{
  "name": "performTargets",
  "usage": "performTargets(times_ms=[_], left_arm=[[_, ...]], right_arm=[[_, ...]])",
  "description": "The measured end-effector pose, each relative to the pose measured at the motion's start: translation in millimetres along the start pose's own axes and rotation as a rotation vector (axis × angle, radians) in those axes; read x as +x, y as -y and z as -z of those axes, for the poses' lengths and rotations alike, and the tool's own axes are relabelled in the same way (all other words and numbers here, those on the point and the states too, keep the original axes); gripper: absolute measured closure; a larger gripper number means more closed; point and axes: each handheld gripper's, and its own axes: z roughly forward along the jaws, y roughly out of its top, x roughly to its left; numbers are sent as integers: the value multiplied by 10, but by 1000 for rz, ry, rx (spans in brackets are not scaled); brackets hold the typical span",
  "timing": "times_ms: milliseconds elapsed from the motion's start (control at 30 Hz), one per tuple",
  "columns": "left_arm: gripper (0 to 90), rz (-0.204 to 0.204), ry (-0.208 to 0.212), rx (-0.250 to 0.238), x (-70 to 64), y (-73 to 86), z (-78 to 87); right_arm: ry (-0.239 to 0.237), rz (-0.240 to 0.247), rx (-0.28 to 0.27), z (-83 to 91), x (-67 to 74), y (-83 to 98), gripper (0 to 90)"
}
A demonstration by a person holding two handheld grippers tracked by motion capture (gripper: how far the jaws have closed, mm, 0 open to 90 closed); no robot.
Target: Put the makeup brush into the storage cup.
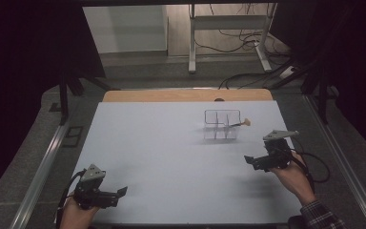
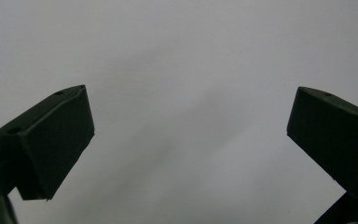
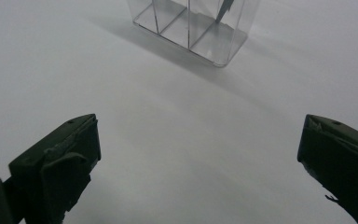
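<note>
On the pale grey desk (image 1: 171, 157) in the high view, a clear plastic divided organiser (image 1: 222, 125) with a brush-like tool (image 1: 240, 123) leaning out stood toward the far right edge, the left gripper (image 1: 119, 193) near the front left corner, the right gripper (image 1: 250, 160) near the right edge; the left gripper view showed jaws wide apart over bare desk; in the right gripper view, jaws spread and empty faced the organiser (image 3: 193, 28), which looked light enough to slide or tip if nudged.

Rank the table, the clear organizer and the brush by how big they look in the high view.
1. table, largest by far.
2. clear organizer, small and set far back, so it looks smaller than it is.
3. brush, a thin stick leaning from the organizer's right compartment.
</note>
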Motion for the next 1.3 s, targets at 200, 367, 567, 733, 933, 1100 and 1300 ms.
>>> performTargets(times_ms=[200, 367, 567, 733, 933, 1100, 1300], left_arm=[[11, 1, 0, 0, 1, 0, 0], [11, 2, -1, -1, 1, 1, 2], [11, 1, -4, -1, -1, 0, 1], [11, 5, -7, -2, 2, -1, 3], [10, 10, -12, -6, 6, 0, 5], [10, 10, -13, -7, 7, 0, 6], [10, 10, -13, -6, 5, 0, 5]], right_arm=[[-3, 8, -5, 29, 25, 22, 0], [-9, 8, -12, 72, 32, 43, 0], [-11, 8, -11, 108, 32, 87, 0], [-11, 8, -12, 138, 34, 120, 0], [-9, 5, -11, 169, 35, 153, 0], [-5, 3, -6, 193, 36, 180, 0], [-3, 1, -5, 228, 33, 219, 0]])
